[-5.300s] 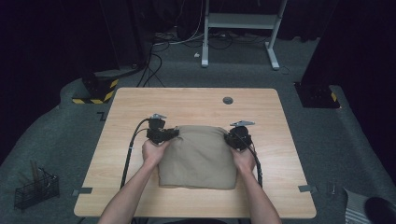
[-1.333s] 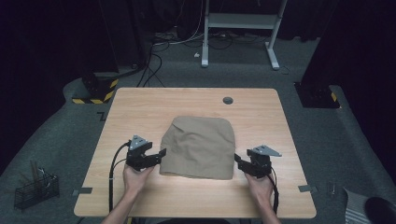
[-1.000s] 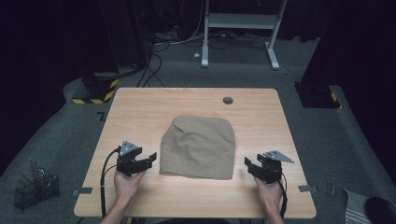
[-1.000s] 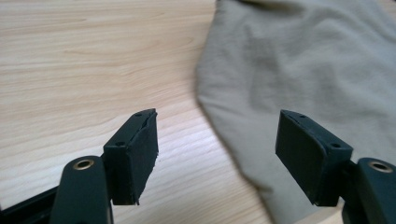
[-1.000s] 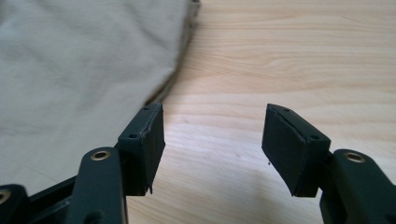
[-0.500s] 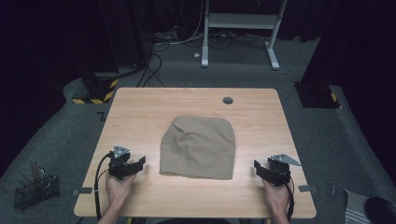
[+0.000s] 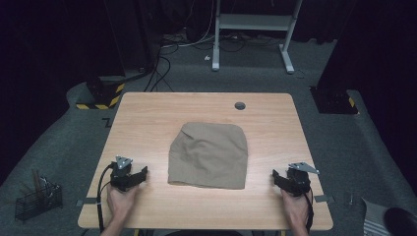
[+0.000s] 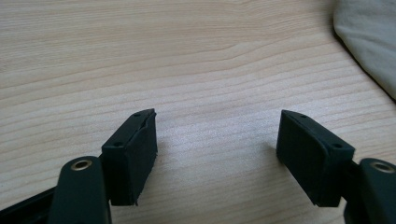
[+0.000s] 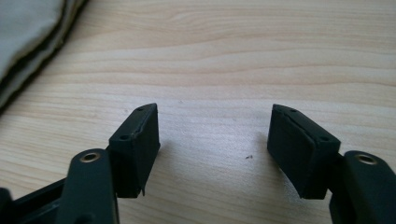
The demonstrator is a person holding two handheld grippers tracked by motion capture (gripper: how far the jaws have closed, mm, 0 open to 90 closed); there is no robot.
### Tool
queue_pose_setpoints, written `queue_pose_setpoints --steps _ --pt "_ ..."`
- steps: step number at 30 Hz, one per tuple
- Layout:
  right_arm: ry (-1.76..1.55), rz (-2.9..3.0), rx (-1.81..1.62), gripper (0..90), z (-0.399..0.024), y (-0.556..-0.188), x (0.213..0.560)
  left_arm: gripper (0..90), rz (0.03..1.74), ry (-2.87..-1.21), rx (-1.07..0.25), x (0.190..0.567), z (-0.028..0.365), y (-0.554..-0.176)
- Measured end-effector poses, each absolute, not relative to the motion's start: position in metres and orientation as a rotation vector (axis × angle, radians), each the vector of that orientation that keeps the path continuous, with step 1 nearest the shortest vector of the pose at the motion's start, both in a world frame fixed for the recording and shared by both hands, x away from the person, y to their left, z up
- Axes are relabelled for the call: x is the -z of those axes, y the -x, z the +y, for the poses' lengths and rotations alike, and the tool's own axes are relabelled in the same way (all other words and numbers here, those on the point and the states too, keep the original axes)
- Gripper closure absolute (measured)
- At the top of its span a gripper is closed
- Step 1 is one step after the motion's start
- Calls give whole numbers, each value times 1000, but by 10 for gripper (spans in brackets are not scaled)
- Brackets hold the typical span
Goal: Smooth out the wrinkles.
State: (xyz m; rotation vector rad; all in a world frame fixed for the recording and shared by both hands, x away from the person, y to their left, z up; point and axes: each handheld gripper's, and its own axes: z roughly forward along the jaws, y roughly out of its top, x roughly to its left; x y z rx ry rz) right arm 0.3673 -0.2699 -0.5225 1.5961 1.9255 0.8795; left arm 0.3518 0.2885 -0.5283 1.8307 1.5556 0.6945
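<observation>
Folded tan cloth [image 7: 208, 155] sits mid-tabletop [image 7: 147, 113], left claw [image 7: 139, 174] and right claw [image 7: 277, 177] both wide and empty, well apart from it near the front edge, right jaws just been opening; risk: a low re-approach could snag the top layer and undo the fold

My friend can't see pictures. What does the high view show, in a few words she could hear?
A folded tan cloth lies in the middle of a light wooden table. A person's hands hold two black grippers low over the near edge, the left gripper and the right gripper, one on each side of the cloth, both open and holding nothing.
</observation>
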Motion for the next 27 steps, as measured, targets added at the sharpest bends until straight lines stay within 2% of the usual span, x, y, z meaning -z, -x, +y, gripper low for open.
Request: queue_pose_setpoints --steps 5,8,27 --pt "-1557 1934 -818 313 -264 -368 523 262 1548 -1845 -694 528 288 -352" --pt "-1589 1920 -820 275 -265 -368 523 238 1559 -1842 -701 529 288 -352" --pt "-1602 1903 -805 254 -266 -368 523 210 1572 -1841 -704 529 286 -352"
